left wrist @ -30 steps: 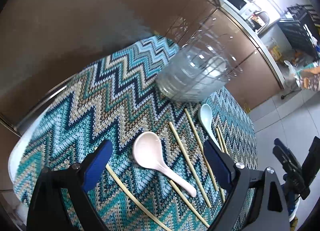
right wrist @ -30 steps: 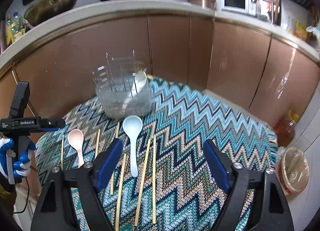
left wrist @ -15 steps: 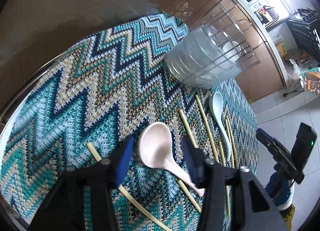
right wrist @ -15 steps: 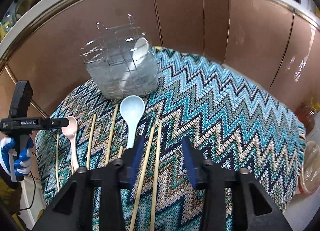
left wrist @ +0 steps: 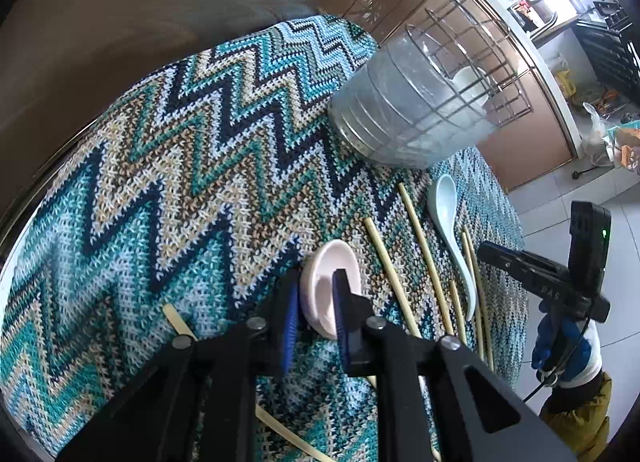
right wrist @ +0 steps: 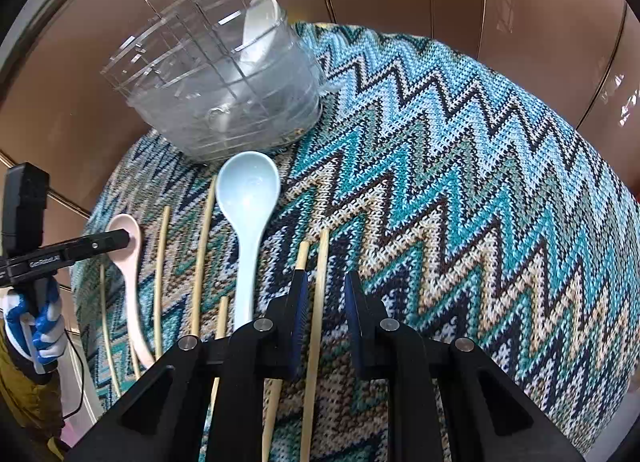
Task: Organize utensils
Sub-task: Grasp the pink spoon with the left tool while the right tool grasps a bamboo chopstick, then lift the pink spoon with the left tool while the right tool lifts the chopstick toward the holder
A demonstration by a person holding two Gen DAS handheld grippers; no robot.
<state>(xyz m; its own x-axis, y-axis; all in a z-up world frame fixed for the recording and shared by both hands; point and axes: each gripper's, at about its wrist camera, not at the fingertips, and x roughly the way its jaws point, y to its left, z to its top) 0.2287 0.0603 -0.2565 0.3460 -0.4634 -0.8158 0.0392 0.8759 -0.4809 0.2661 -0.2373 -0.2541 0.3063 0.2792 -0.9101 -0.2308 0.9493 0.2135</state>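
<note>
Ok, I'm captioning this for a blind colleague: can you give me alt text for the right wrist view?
The right gripper straddles a wooden chopstick on a zigzag-knit cloth, its fingers apart. To the left lie a blue spoon, more chopsticks and a pink spoon met by the left gripper; behind stands a clear utensil holder.

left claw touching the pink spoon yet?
Touching. The left wrist view shows the left claw closed onto the rim of the pink spoon: one finger inside the bowl, the other outside, no gap visible.
</note>
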